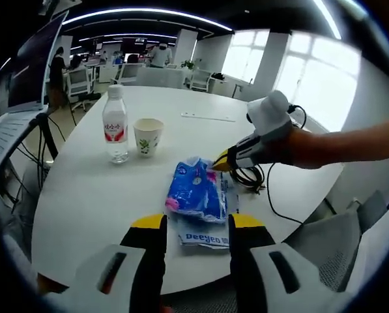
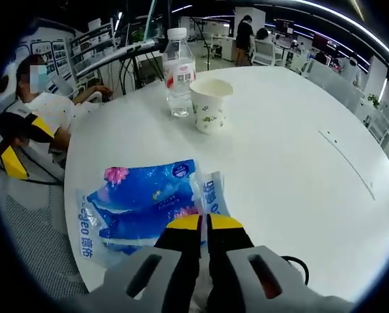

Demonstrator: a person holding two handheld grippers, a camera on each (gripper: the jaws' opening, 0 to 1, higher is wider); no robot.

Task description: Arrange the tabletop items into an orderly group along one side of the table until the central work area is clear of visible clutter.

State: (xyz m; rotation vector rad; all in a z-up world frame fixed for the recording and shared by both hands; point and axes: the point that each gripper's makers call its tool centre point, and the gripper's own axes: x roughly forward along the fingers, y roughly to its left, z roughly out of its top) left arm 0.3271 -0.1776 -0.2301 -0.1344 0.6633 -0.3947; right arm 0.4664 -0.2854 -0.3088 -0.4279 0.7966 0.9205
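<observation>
A blue tissue pack (image 1: pixel 195 190) lies on a white Deeyeo wrapper (image 1: pixel 204 238) near the round white table's (image 1: pixel 83 195) front edge. My left gripper (image 1: pixel 197 223) hovers open just short of it, nothing between its jaws. My right gripper (image 1: pixel 221 162) reaches in from the right, held by a hand, its tips at the pack's far corner. In the right gripper view the right gripper (image 2: pixel 204 223) is shut on the edge of the tissue pack (image 2: pixel 145 202). A water bottle (image 1: pixel 115 124) (image 2: pixel 179 68) and a paper cup (image 1: pixel 148 136) (image 2: pixel 211 104) stand upright side by side farther back.
A black cable (image 1: pixel 249 176) lies coiled right of the pack. A thin white strip (image 1: pixel 207 117) (image 2: pixel 347 163) rests far across the table. A seated person (image 2: pixel 44 104) is at the table's edge. Office chairs and desks surround the table.
</observation>
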